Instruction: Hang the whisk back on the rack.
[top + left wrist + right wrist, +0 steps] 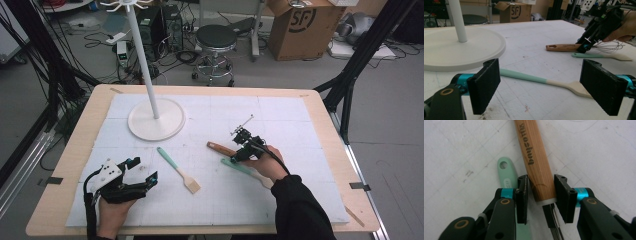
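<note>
Wooden whisk handle (537,167) lying on the white mat (280,125) between the right gripper's (540,200) 2 barely parted jaws, not yet clamped; next, squeezing fully and lifting; left gripper (541,86) wide open, idle.

Whisk handle (537,165): light brown wood grain with dark lettering and a pale band at the wire end. Spatula (179,170): mint-green handle, cream blade. Second spatula (602,56): the same two colours. Rack base (156,119): white. Gripper pads (485,85): black, finely ribbed, on teal fittings. Table mat (280,120): white, faint grid lines.
</note>
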Available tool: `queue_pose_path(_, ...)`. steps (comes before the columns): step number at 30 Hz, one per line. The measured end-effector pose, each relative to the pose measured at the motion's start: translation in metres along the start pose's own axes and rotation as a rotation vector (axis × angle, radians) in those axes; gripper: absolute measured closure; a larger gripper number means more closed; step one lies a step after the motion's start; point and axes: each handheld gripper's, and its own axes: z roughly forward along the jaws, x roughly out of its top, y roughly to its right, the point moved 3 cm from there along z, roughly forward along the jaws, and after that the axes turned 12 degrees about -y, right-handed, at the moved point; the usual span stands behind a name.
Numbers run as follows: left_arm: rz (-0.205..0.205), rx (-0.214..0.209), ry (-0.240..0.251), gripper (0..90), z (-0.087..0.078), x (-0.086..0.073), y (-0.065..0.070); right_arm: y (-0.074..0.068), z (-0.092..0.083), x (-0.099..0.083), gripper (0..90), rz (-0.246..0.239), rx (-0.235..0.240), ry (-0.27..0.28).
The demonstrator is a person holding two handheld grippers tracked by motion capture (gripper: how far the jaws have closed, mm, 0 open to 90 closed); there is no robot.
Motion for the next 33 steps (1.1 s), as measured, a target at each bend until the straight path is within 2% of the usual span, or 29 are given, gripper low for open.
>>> queue_pose_path(6, -0.007, 0.001, 0.003, 17.2, -0.001, 0.000, -0.002, 0.003, -0.002, 0.001, 71.8, -0.028, 0.011, -0.021)
queue_pose_path(8, -0.008, 0.002, 0.002, 17.2, 0.000, 0.000, -0.002, 0.004, -0.002, 0.001, 72.0, -0.023, 0.025, -0.037)
queue_pose_path(11, -0.006, 0.005, -0.002, 17.2, 0.000, 0.000, -0.002, 0.004, -0.004, 0.000, 72.3, -0.042, 0.005, -0.053)
queue_pose_path(14, -0.005, 0.004, 0.000, 17.3, -0.001, 0.000, -0.002, 0.009, -0.009, -0.002, 72.4, -0.019, 0.002, -0.033)
queue_pose_path(18, -0.009, 0.006, 0.001, 17.3, -0.001, 0.000, -0.002, 0.014, -0.024, -0.005, 72.4, 0.012, -0.001, 0.033)
queue_pose_path(20, -0.009, 0.001, 0.002, 17.3, -0.001, 0.000, -0.002, 0.015, -0.032, -0.007, 72.4, 0.008, 0.001, 0.061)
queue_pose_path(21, -0.009, 0.001, 0.003, 17.3, -0.001, 0.000, -0.002, 0.014, -0.037, -0.007, 72.4, 0.008, -0.005, 0.089)
queue_pose_path(23, -0.010, -0.003, 0.007, 17.3, -0.001, 0.000, -0.001, 0.013, -0.045, -0.008, 72.5, 0.004, 0.024, 0.146)
queue_pose_path(28, -0.006, 0.002, 0.008, 17.3, -0.001, 0.000, -0.001, 0.011, -0.059, -0.010, 72.5, -0.008, 0.012, 0.242)
queue_pose_path(33, -0.011, 0.002, 0.010, 17.3, -0.001, 0.000, -0.002, 0.010, -0.074, -0.010, 72.5, -0.007, 0.040, 0.379)
